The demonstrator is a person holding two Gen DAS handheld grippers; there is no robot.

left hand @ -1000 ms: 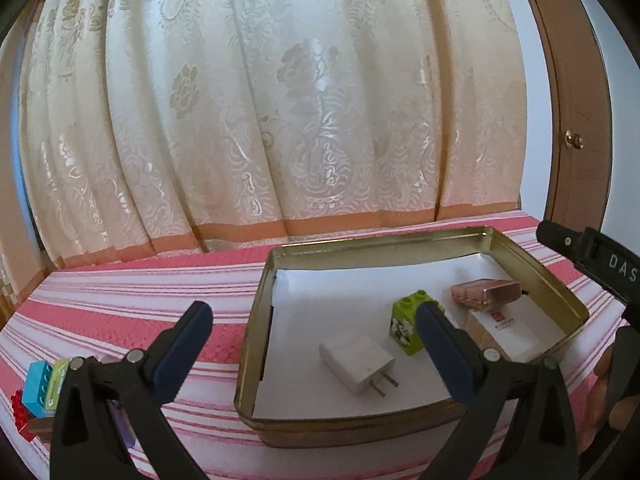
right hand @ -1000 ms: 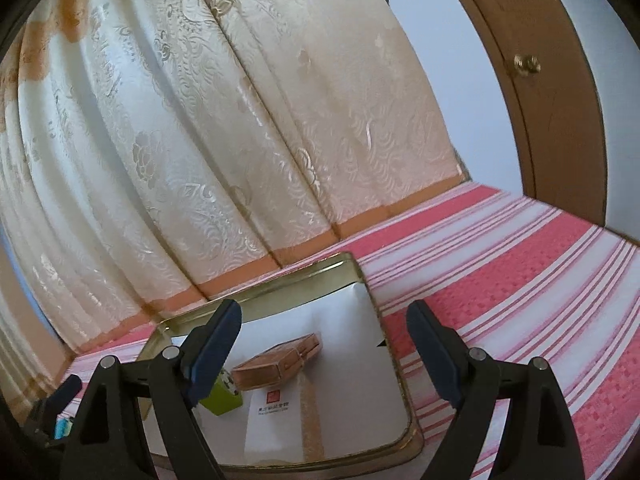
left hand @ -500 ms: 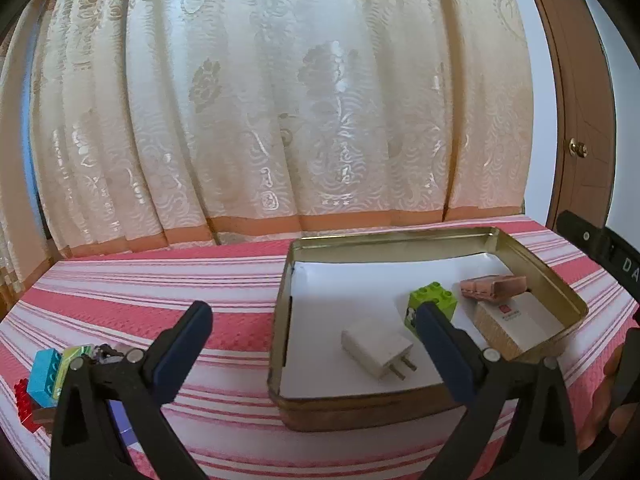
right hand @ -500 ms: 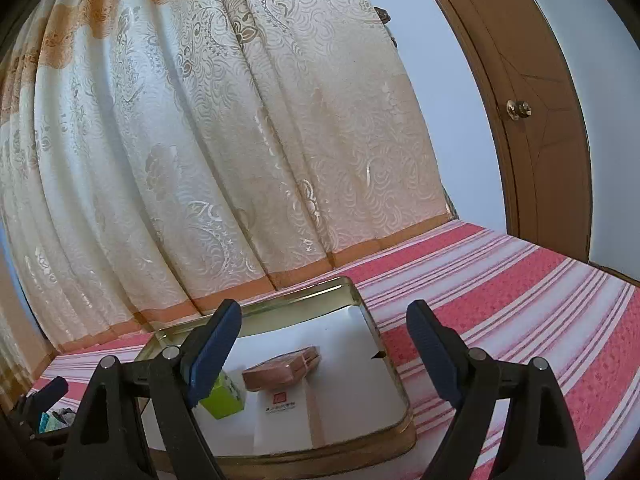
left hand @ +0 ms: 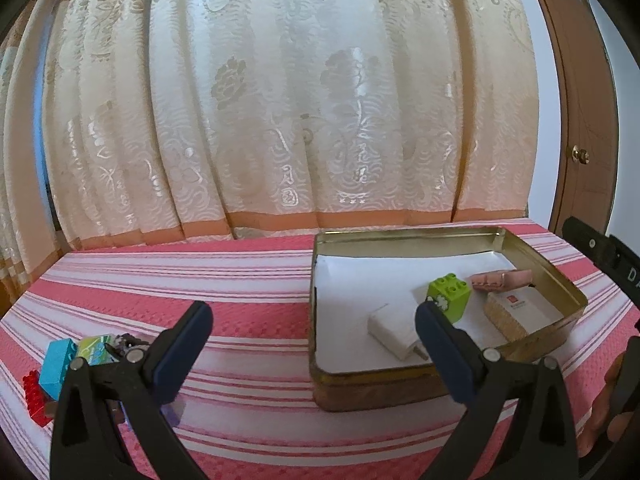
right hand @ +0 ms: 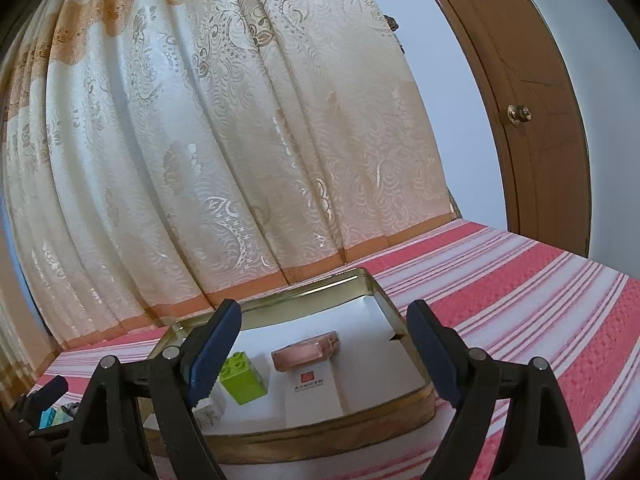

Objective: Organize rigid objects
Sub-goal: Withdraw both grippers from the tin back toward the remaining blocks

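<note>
A gold tin (left hand: 400,390) (right hand: 332,438) lined with white paper sits on the striped cloth. Inside lie a white charger (left hand: 390,330), a green brick (left hand: 448,298) (right hand: 242,378), a pink flat case (left hand: 500,279) (right hand: 306,352) and a white-and-tan box (left hand: 516,312) (right hand: 312,394). My left gripper (left hand: 314,338) hovers open and empty over the cloth left of the tin's front. My right gripper (right hand: 324,342) is open and empty above the tin's near side. Loose toy bricks, blue (left hand: 58,364), green-printed (left hand: 95,349) and red (left hand: 34,394), lie at the left, partly hidden by my left finger.
A cream curtain (left hand: 280,100) hangs behind the table's far edge. A wooden door with a brass knob (right hand: 518,114) stands at the right. The red-and-white striped cloth (right hand: 540,300) stretches to the right of the tin. A hand (left hand: 612,400) shows at the right edge.
Both grippers have drawn back and shifted sideways from the tin, which now sits further right and smaller in the left wrist view. More loose bricks show at the left. Jaws unchanged.
</note>
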